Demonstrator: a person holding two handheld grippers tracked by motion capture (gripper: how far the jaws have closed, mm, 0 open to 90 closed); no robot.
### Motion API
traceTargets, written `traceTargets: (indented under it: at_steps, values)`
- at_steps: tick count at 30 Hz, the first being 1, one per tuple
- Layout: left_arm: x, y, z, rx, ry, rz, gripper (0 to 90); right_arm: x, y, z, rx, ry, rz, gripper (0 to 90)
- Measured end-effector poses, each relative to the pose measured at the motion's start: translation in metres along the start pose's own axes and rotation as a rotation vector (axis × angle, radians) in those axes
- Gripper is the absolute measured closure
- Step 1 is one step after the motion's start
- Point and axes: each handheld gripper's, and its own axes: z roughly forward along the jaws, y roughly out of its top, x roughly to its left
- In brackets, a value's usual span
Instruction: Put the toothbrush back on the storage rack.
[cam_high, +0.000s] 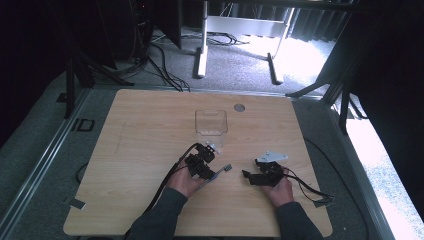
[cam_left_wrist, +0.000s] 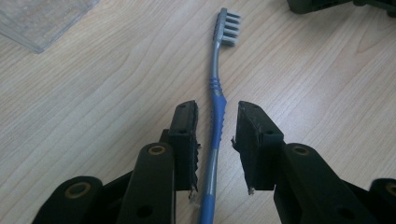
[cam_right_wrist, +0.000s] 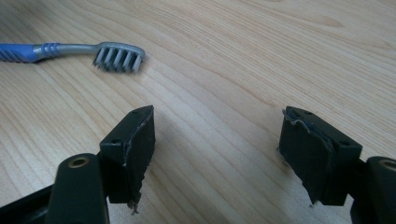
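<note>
Still, our left tongs (cam_left_wrist: 217, 122) stood apart around the toothbrush (cam_left_wrist: 216, 100) handle — an off-centre squeeze could skid it; right tongs (cam_right_wrist: 217, 123) gaped empty.

Blue and grey toothbrush (cam_left_wrist: 215, 93) lies flat on my wooden table, bristles on their side, handle running between my left gripper's (cam_left_wrist: 217, 122) jaws, not visibly pinched.

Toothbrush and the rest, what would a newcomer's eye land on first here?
First the blue and grey toothbrush, lying flat on the wooden table with its handle between the left gripper's jaws, which don't yet press on it. Then the clear plastic container standing just beyond, and the right gripper open over bare wood.
</note>
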Motion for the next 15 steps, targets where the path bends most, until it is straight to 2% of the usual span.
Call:
traceTargets:
  at_steps: [15]
  values:
    - [-0.0036,0.0012,0.0050,0.058,0.000,0.015,68.8,0.0000,0.0000,0.0000,0.000,0.000,0.000,26.6]
